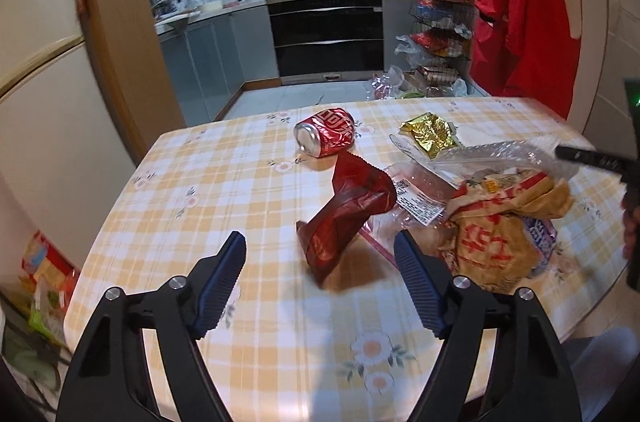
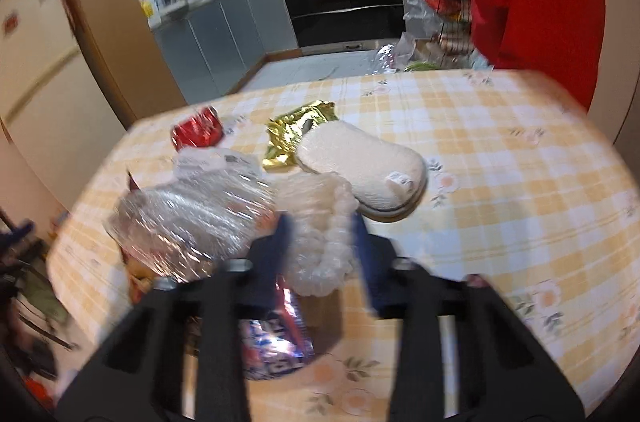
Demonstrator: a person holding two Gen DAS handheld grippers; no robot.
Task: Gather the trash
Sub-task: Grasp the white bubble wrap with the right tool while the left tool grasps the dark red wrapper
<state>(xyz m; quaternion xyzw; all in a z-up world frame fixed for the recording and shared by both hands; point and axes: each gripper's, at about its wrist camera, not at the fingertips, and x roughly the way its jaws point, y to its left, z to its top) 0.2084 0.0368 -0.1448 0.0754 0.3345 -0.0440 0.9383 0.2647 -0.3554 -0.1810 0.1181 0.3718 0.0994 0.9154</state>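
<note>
My right gripper (image 2: 320,242) pinches bubble wrap (image 2: 320,246); left gripper (image 1: 320,270), wide, should straddle the red wrapper (image 1: 346,210) at twelve o'clock.

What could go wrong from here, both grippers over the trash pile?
1. The right gripper straddles the bubble wrap; whether it grips is unclear, and the slick film could slip free.
2. The red wrapper stands crumpled ahead of the open left gripper; closing may just push it away.
3. The crushed can could roll if bumped.
</note>
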